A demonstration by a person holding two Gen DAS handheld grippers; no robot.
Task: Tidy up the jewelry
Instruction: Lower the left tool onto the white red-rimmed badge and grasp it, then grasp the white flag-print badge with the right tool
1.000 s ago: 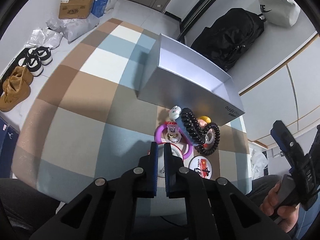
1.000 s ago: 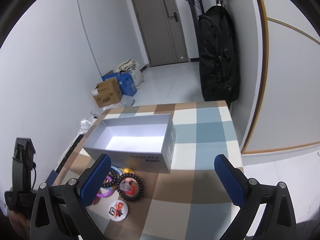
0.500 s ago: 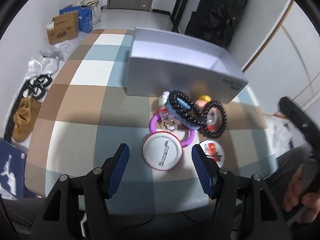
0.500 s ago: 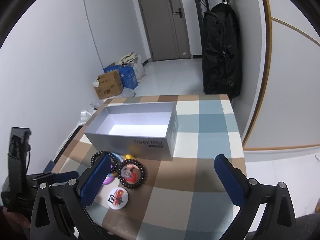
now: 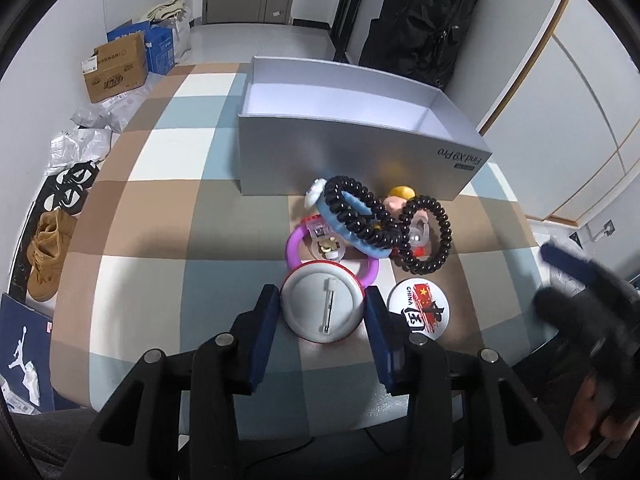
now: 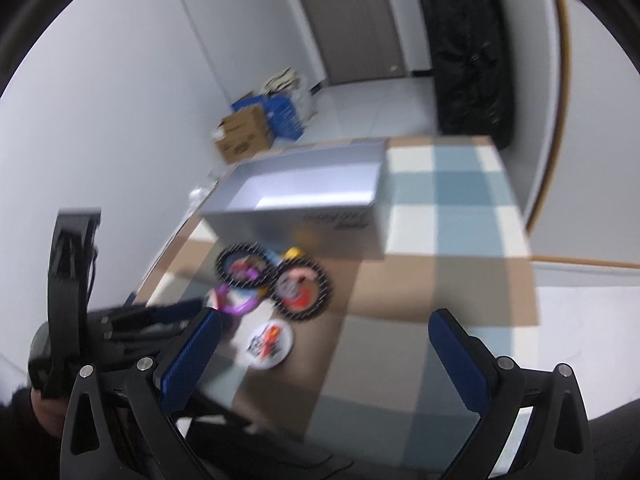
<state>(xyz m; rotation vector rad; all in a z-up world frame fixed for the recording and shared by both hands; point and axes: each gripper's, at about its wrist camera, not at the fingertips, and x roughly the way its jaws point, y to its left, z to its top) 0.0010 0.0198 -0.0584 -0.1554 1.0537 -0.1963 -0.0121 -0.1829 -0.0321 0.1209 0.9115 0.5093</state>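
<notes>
A pile of jewelry lies in front of an open silver box (image 5: 360, 156): two black bead bracelets (image 5: 426, 236), a blue band (image 5: 352, 220), a purple ring (image 5: 294, 246). A face-down round badge (image 5: 323, 306) with a red rim sits between the fingers of my left gripper (image 5: 323, 332), which is open around it. A white China badge (image 5: 422, 307) lies to its right. My right gripper (image 6: 324, 364) is open and empty, above the table's near right part; the view is blurred. The box (image 6: 308, 196) and bracelets (image 6: 300, 286) show there too.
The checked table (image 5: 160, 216) ends just below the badges. On the floor at the left are cardboard boxes (image 5: 116, 66), shoes (image 5: 50, 248) and plastic bags. A black bag (image 5: 424, 20) hangs behind the silver box.
My left gripper has opened from shut and come down around the face-down badge. My right gripper has swung and moved lower toward the table, blurring its view.
</notes>
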